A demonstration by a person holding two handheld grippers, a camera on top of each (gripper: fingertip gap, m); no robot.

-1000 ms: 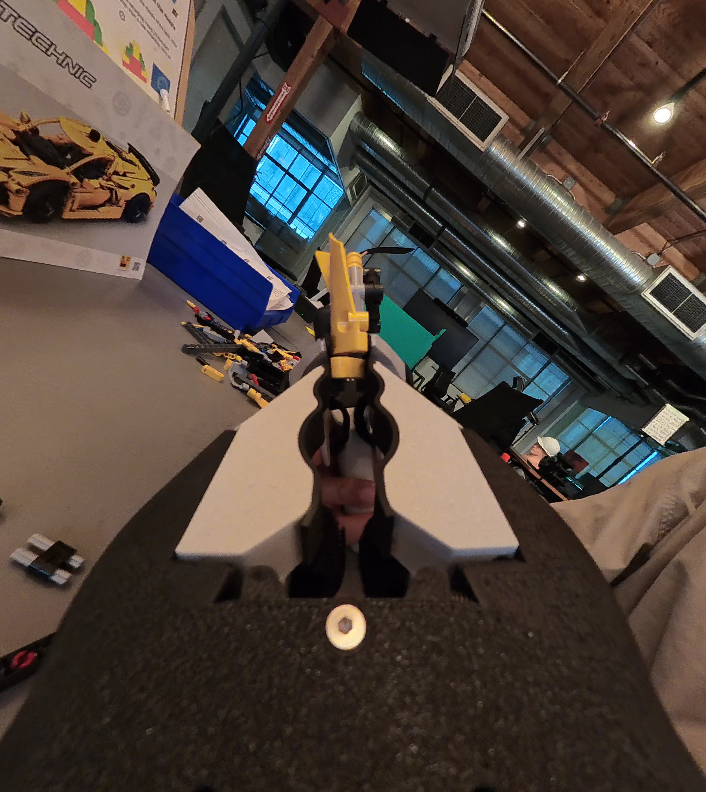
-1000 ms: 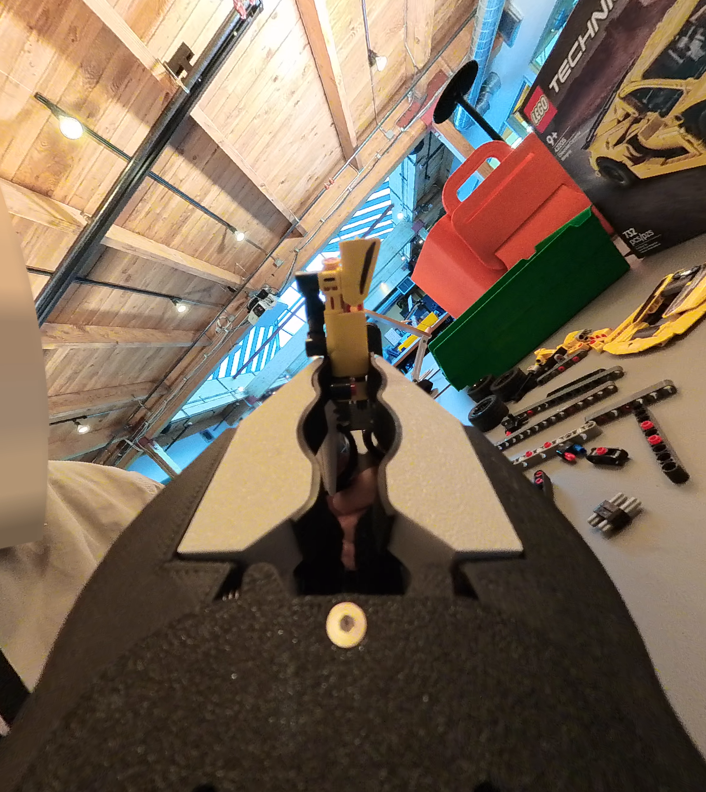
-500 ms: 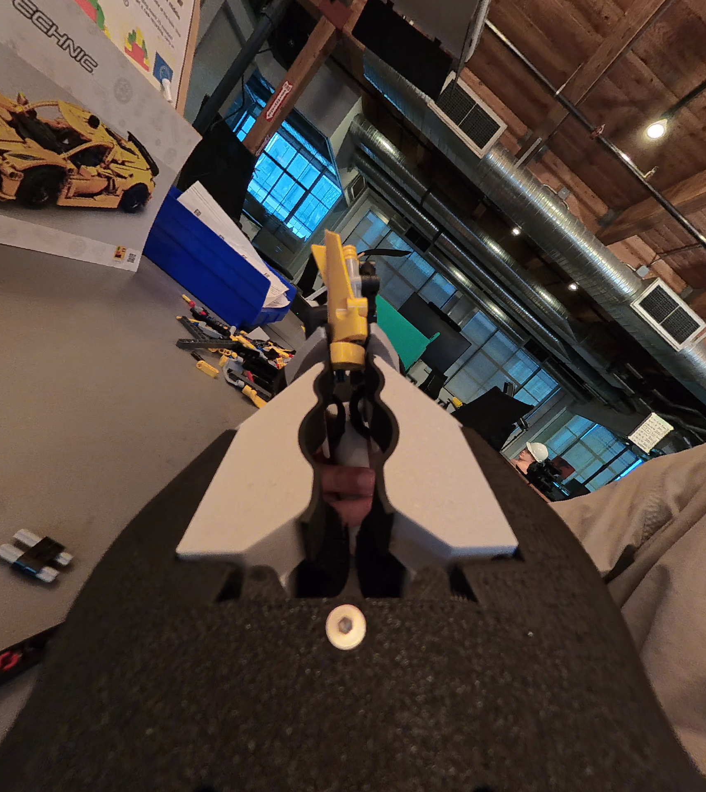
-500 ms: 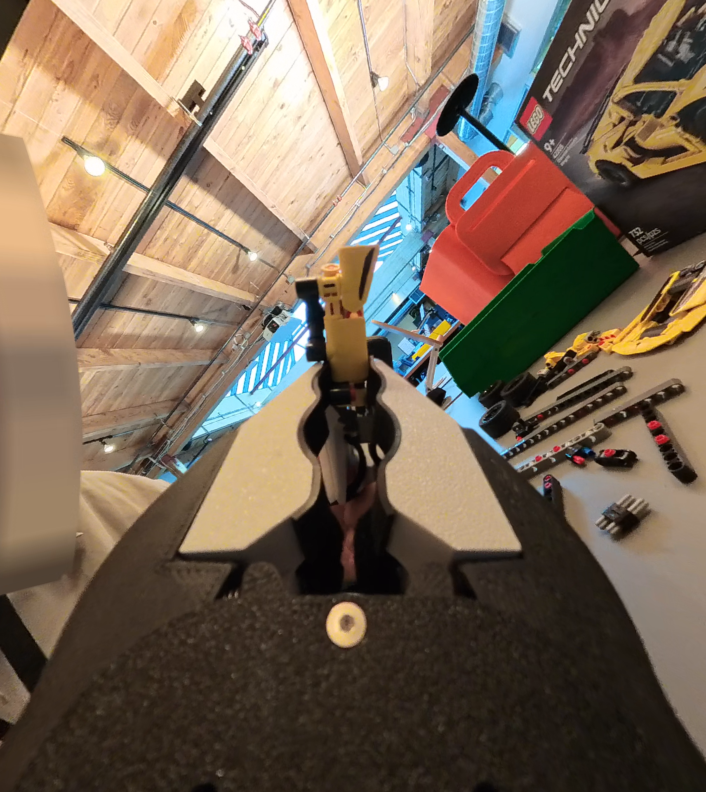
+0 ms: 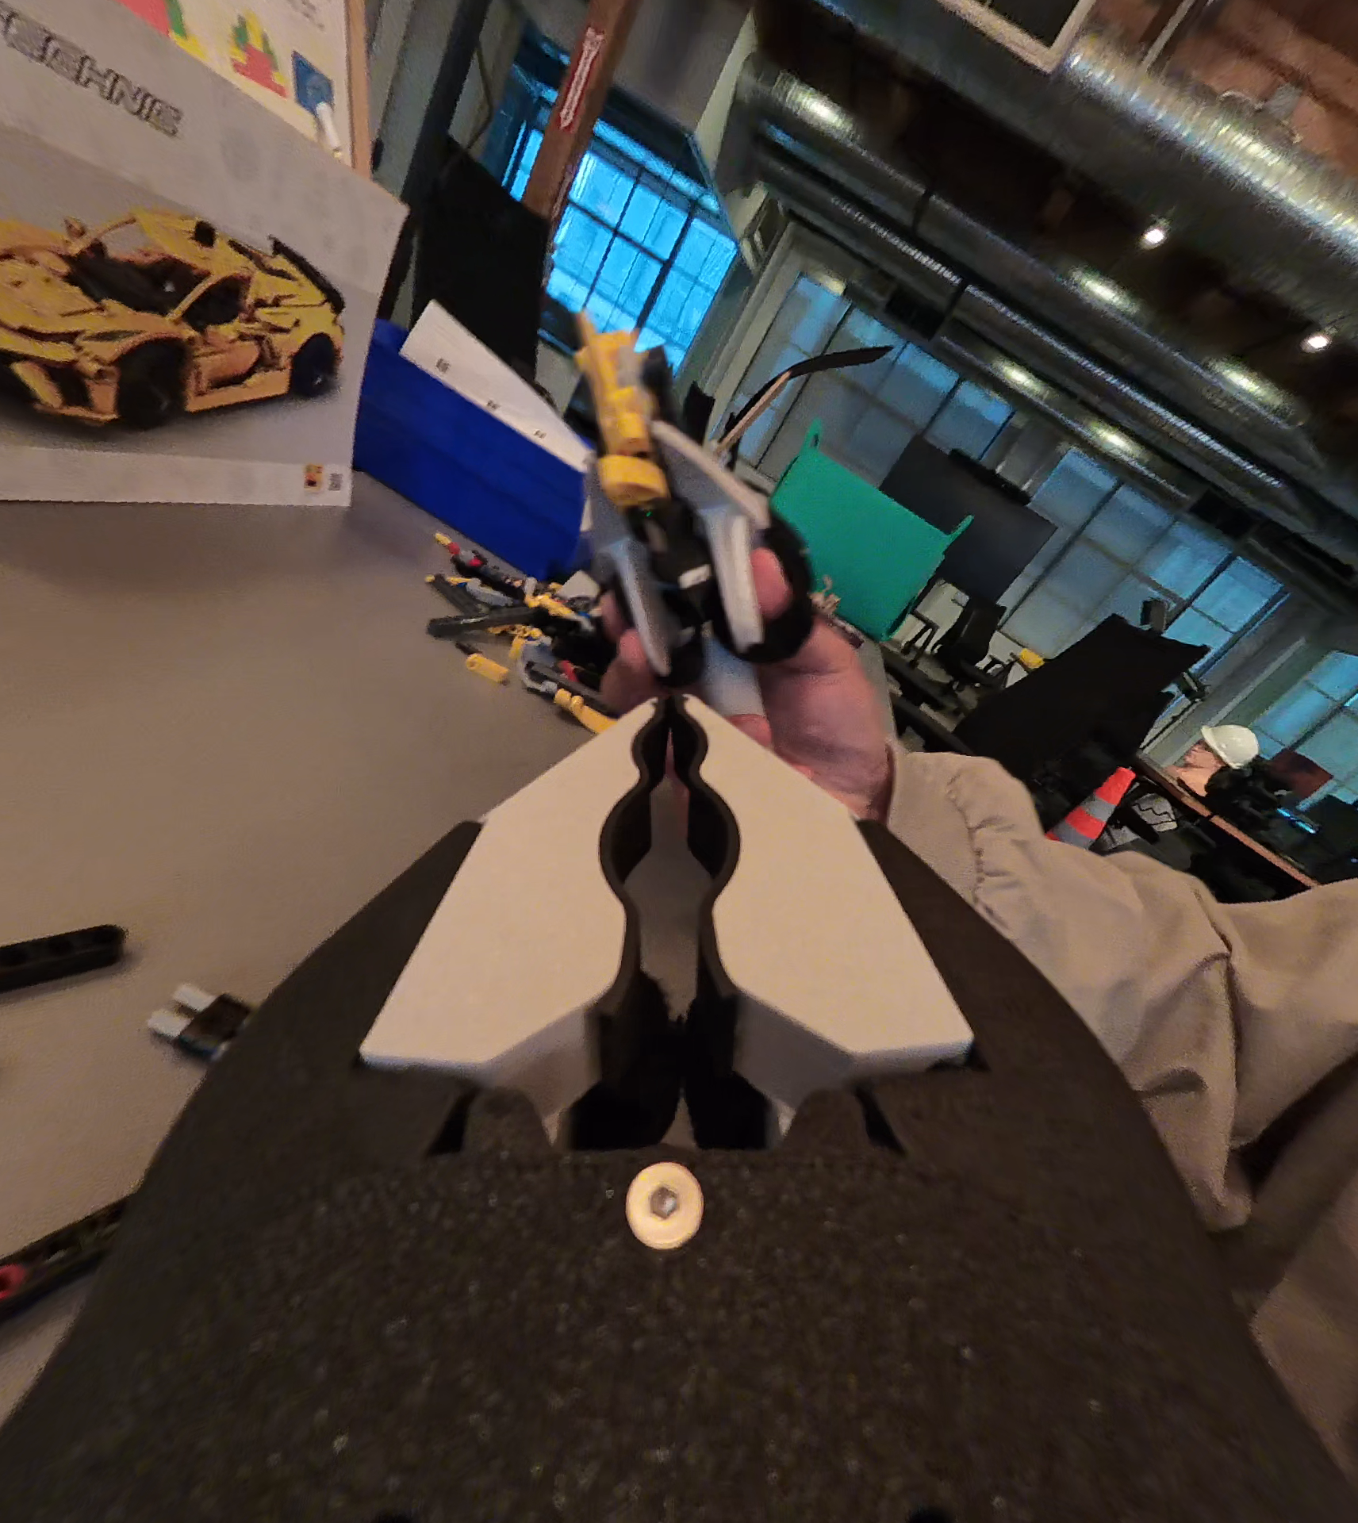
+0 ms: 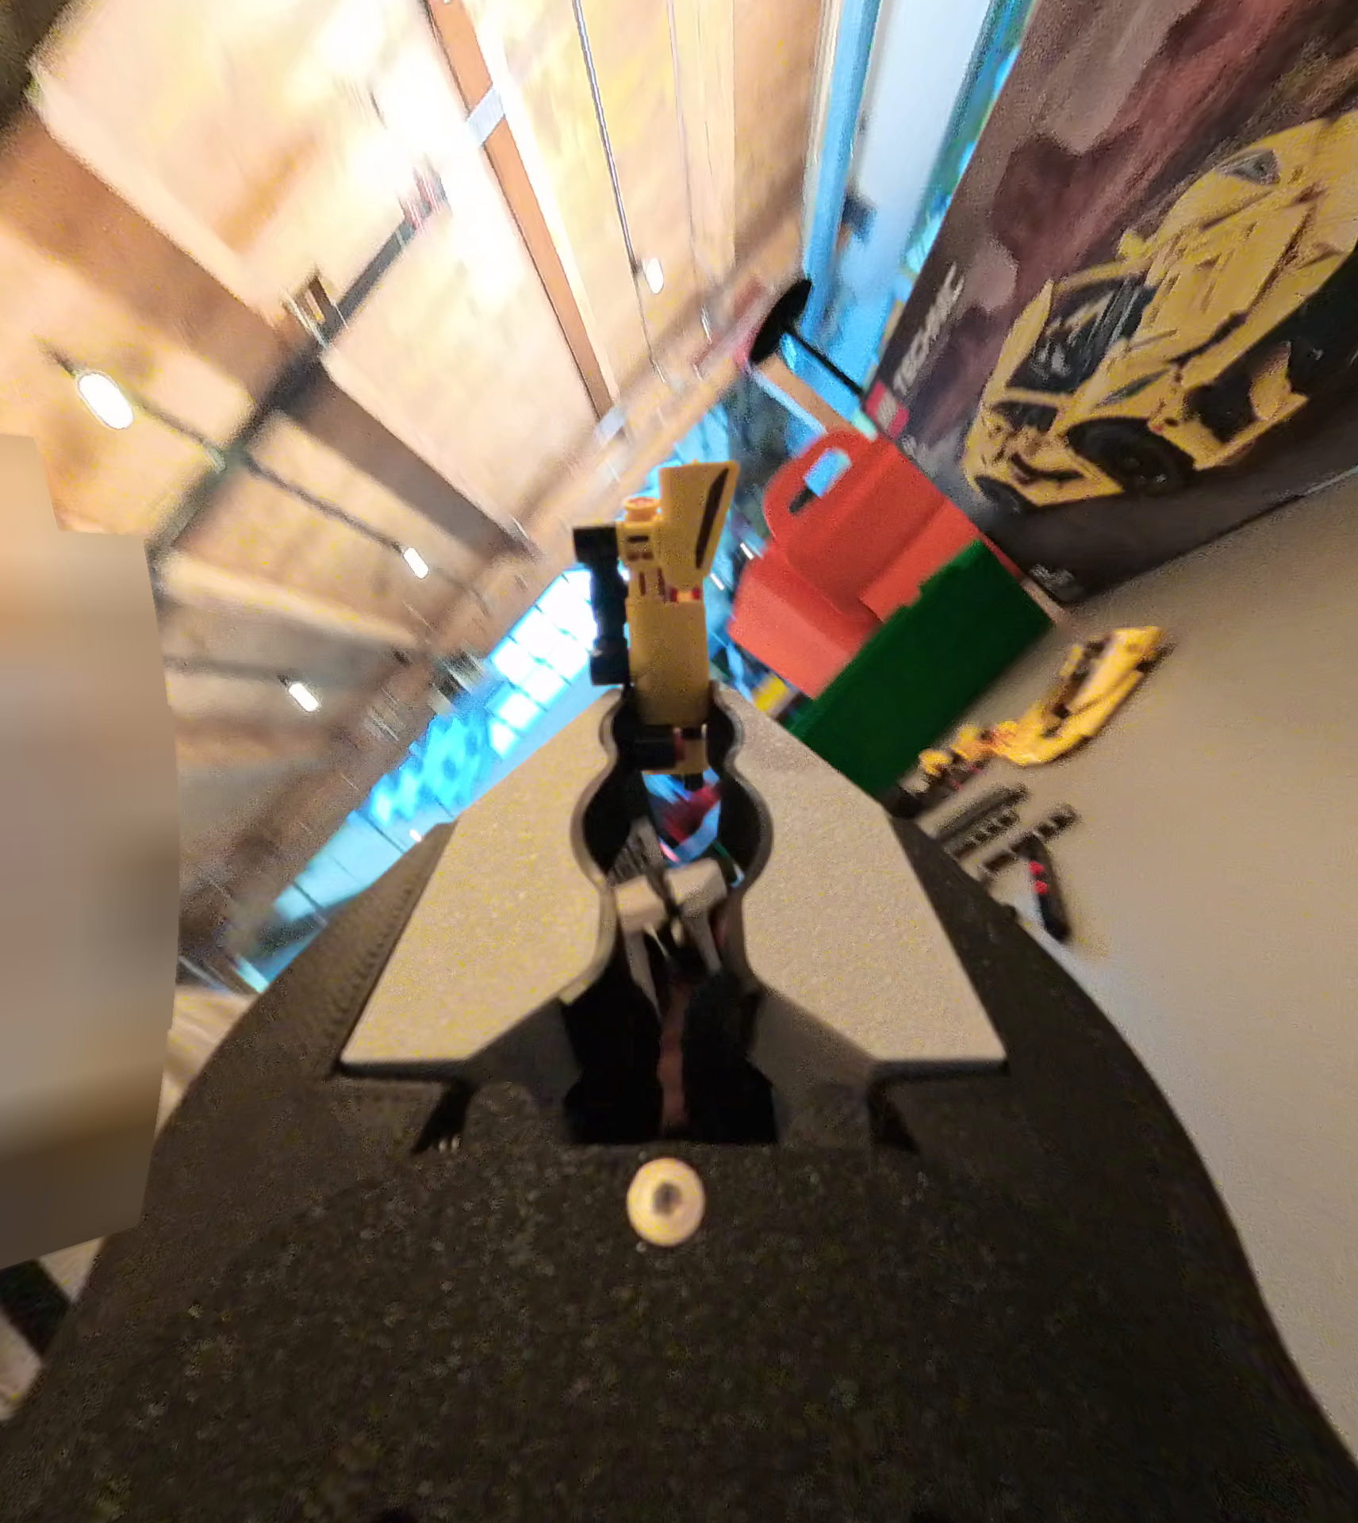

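The yellow brick assembly is pinched between the tips of the right hand-held gripper, raised above the grey desk. The left hand-held gripper is fully closed and holds nothing, just below the right one. Loose black beams and a blue bin lie on the desk nearby.

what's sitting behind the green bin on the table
Behind the green bin stands a red plastic case with a carry handle; its lower part is covered by the bin. Farther back stands a box picturing a yellow car.
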